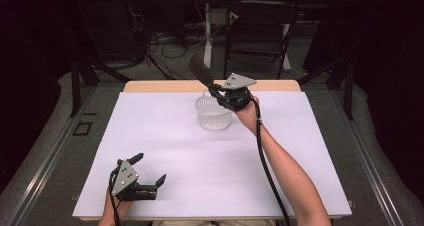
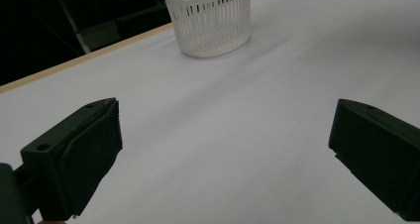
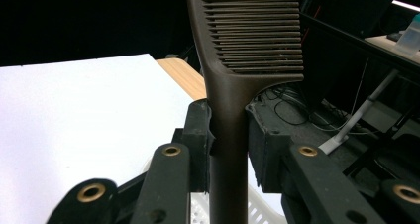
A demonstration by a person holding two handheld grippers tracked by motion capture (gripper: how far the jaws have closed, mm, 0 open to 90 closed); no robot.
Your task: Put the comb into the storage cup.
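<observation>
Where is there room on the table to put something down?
Lots of bare white table between the basket and the left gripper, and along both side edges. It's crowded only at the far middle, where the right gripper holds the comb over the basket.

The basket (image 1: 214, 113) stood far back on the table (image 1: 170, 136); the comb (image 1: 201, 72) was just above its rear rim.

Dark room, grey floor (image 1: 47, 136), tangled cables (image 1: 165, 46), folding chair (image 1: 260, 31) behind white-topped table (image 1: 165, 136)
</observation>
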